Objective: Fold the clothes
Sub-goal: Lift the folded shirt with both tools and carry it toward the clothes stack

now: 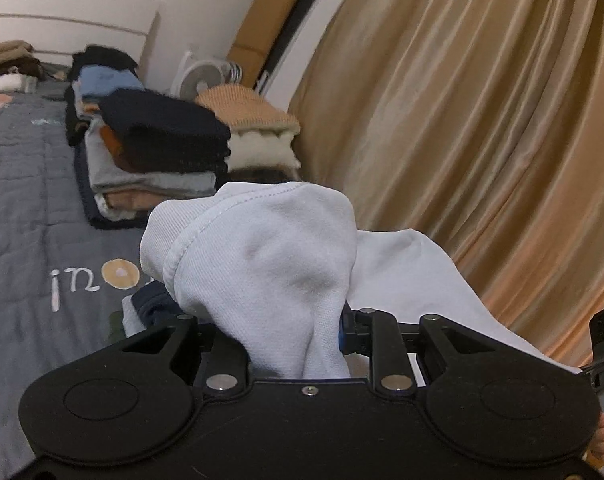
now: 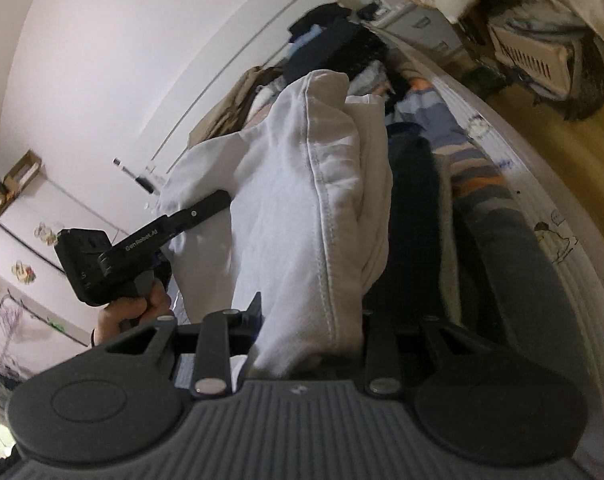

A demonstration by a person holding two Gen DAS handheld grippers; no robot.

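1. while both of my hands carried the white garment (image 1: 262,264) between them, it hung off the bed rather than on it; my left gripper (image 1: 290,356) had closed down on a bunched corner with a stitched hem, the cloth welling up over the jaws and hiding the fingertips.
2. my right gripper (image 2: 309,344) was likewise clamped on a thick wad of the same garment (image 2: 302,200), seam running up and away from the jaws.
3. the cloth stretched sideways from one gripper to the other, so its long axis lay across me, between the hands; in the right wrist view the left gripper (image 2: 206,204) stood just beside the fabric, with the person's hand (image 2: 130,312) on its handle.
4. the grey quilt (image 1: 30,200) with its lettering lay ahead and to the left of my left gripper, and the stack of folded clothes (image 1: 158,152) sat further along it, by the tan curtain (image 1: 481,120). i judged the next move would be to lay the garment flat on the bare quilt, and the left hand looked nearer to that spot.
5. how much cloth dangled below i could not tell; the gripper bodies cut it off, and the right view was blurred and tilted.
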